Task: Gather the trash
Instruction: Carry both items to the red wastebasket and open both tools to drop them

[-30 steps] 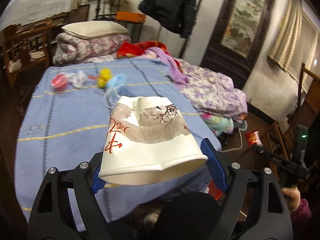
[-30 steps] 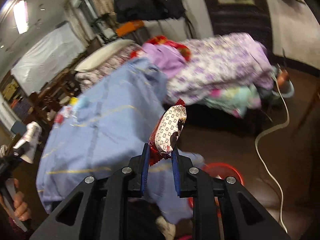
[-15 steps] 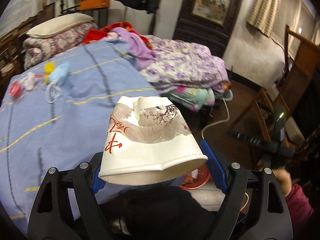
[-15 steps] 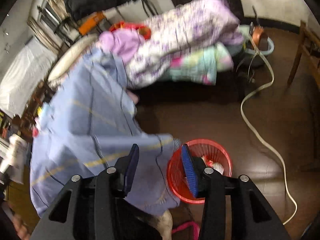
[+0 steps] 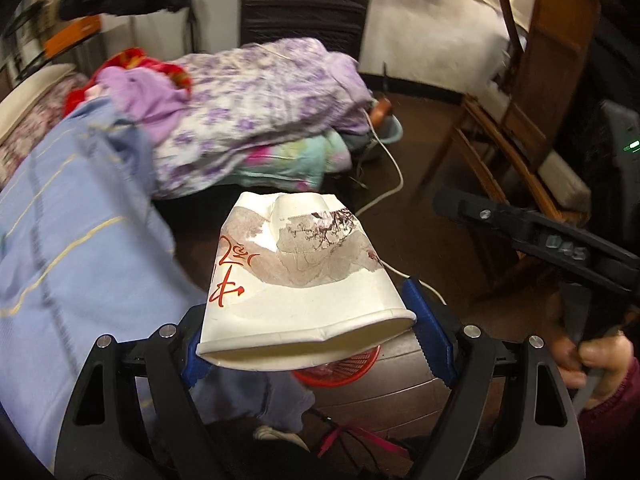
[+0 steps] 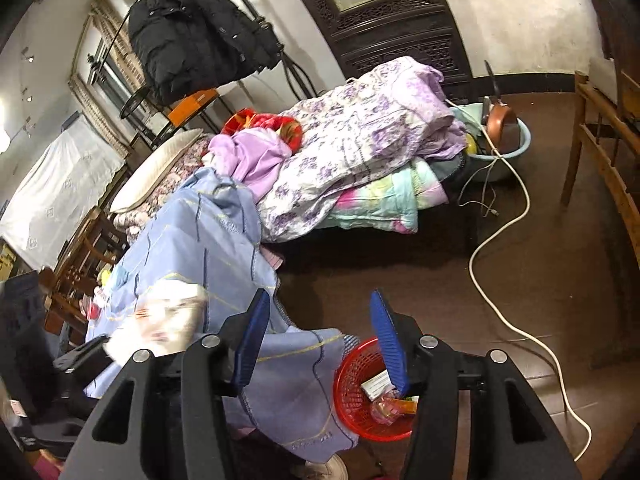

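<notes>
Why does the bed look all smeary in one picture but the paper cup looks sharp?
Left wrist view: the camera swings, smearing the blue sheet, while the paper cup rides along and looks sharp. Right wrist view: the bedding is crisp, only that cup blurs; the fisheye bends the edges.

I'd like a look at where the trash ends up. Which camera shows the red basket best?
The right wrist view: the red basket sits on the floor with its open top and some litter inside visible. In the left wrist view only a sliver of its rim peeks out beneath the paper cup.
</notes>
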Motion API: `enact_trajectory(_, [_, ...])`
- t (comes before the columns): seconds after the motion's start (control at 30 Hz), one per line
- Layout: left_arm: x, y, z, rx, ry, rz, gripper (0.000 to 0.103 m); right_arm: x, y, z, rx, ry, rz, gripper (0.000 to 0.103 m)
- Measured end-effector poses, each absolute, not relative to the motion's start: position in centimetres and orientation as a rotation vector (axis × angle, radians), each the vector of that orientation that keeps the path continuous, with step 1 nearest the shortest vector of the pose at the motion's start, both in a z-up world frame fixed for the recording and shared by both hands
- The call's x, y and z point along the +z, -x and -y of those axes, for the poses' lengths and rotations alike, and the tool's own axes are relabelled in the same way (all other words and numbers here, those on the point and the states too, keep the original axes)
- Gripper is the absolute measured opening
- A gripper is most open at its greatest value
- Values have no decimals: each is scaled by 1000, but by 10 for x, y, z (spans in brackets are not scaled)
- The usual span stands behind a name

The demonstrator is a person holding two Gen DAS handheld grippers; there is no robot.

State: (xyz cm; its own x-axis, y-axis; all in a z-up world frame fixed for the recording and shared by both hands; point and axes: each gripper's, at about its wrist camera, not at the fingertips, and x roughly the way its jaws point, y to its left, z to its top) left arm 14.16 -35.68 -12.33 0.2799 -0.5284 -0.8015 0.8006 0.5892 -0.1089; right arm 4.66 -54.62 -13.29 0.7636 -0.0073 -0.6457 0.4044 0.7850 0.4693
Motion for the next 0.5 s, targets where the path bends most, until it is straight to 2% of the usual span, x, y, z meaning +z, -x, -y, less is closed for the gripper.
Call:
enact_trajectory(0.2, [-155, -149, 396, -891, -430, -975, 83, -140, -37, 565, -271, -683, -666, 52])
enact_trajectory(0.33, [-152, -147, 393, -889, -421, -974, 88, -143, -36, 567, -269, -688, -671, 52])
enact_trajectory(0.5, [-136, -146, 376, -866, -388, -944, 89, -138, -37, 560, -261, -672, -670, 52])
